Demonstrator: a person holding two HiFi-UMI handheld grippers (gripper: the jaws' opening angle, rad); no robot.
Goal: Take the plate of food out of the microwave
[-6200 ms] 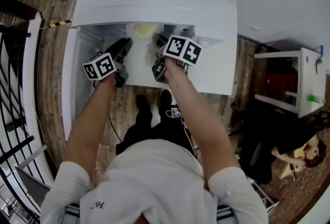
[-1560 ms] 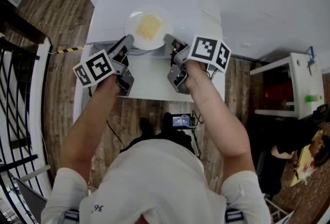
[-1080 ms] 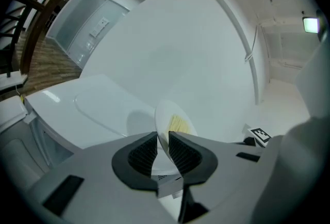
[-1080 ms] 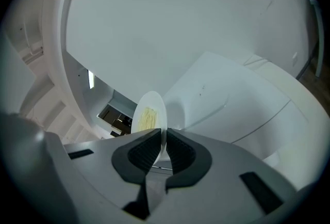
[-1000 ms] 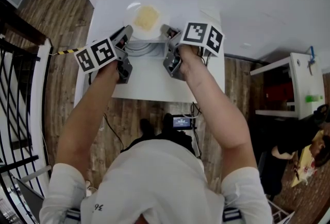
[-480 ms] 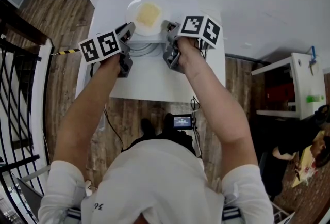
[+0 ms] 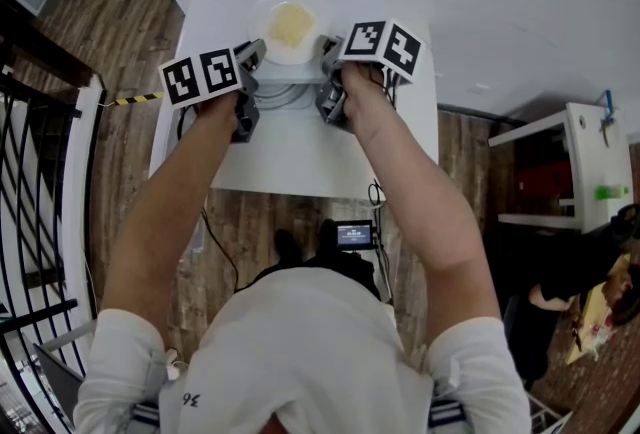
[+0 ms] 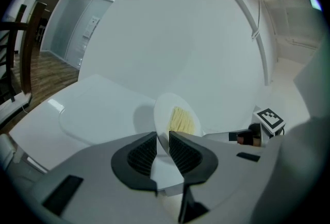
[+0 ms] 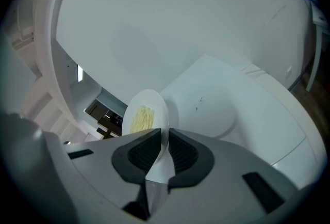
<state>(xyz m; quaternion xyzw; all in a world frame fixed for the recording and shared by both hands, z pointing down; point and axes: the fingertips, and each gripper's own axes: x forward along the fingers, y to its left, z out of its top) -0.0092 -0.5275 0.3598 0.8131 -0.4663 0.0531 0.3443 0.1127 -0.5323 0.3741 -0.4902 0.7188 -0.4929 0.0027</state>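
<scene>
A white plate (image 7: pixel 289 24) with a heap of pale yellow noodles is over the flat top of the white microwave (image 7: pixel 210 17); I cannot tell whether it rests there. My left gripper (image 7: pixel 255 52) is shut on the plate's left rim and my right gripper (image 7: pixel 326 50) on its right rim. In the left gripper view the plate (image 8: pixel 177 115) stands edge-on with its rim between the ribbed pads of that gripper (image 8: pixel 163 148). The right gripper view shows the plate (image 9: pixel 145 113) the same way, its rim pinched in the right gripper (image 9: pixel 164 148).
Below the plate the microwave's opening shows its round turntable (image 7: pixel 280 96), and the open door (image 7: pixel 295 157) sticks out toward me. A black railing (image 7: pixel 30 172) runs along the left. At the right are a white shelf unit (image 7: pixel 580 162) and a seated person (image 7: pixel 590 307).
Since a second ago both grippers have carried the plate a little farther from me over the microwave top. Six seconds ago they reached into the microwave's opening.
</scene>
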